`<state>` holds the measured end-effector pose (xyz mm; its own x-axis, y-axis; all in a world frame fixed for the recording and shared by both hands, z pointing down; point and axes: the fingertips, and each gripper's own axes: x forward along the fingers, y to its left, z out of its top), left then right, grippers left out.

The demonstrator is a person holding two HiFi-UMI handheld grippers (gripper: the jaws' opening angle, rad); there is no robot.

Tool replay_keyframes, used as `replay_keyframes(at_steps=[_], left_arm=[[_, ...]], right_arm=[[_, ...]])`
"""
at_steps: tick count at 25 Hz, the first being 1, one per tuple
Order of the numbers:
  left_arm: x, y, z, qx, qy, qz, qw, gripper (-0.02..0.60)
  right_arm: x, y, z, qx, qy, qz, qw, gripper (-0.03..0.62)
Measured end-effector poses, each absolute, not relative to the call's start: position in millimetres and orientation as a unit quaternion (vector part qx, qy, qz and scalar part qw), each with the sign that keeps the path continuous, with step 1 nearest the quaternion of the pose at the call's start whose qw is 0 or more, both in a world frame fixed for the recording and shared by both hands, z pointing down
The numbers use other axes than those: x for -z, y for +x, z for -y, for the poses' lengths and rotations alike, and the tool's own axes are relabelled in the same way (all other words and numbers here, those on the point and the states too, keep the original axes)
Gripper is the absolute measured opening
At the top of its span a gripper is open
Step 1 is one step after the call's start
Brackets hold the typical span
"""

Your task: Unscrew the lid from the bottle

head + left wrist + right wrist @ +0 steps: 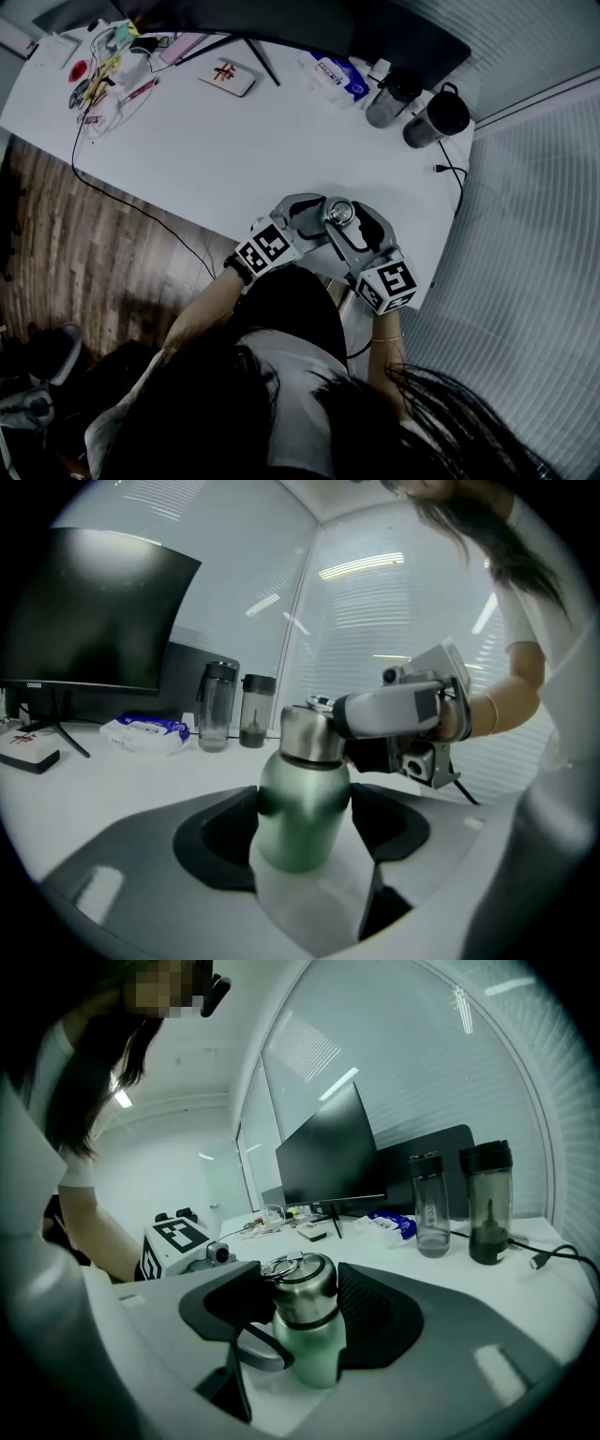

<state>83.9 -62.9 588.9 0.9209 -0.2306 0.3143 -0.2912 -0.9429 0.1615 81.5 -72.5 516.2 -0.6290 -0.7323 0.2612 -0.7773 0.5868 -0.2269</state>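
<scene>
Jaws of left gripper (305,841) clasp bottle (298,799) body, right gripper (305,1312) around lid (302,1290)

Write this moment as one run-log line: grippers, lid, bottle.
left gripper: shut on green metal bottle | right gripper: shut on silver steel lid | lid: on bottle | bottle: upright

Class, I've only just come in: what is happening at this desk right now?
A person at a white desk works a handheld tool in each hand. The left tool is clamped on the body of a green metal bottle standing near the desk's edge, steadying it. The right tool is closed on its silver steel lid. The lid looks seated on the neck, so unscrewing is not yet finished.
</scene>
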Motion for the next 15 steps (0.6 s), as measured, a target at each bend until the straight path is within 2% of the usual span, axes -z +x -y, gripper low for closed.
replay_keyframes(at_steps=[6,15], left_arm=[[-590,83,63,-0.167,0.978,0.079,0.094,0.356],[-591,82,56,-0.219,0.97,-0.084,0.067,0.356]], right_arm=[[-515,80,71,-0.154,0.363,0.917,0.067,0.253],[-514,71,62,-0.135,0.161,0.967,0.141,0.252]])
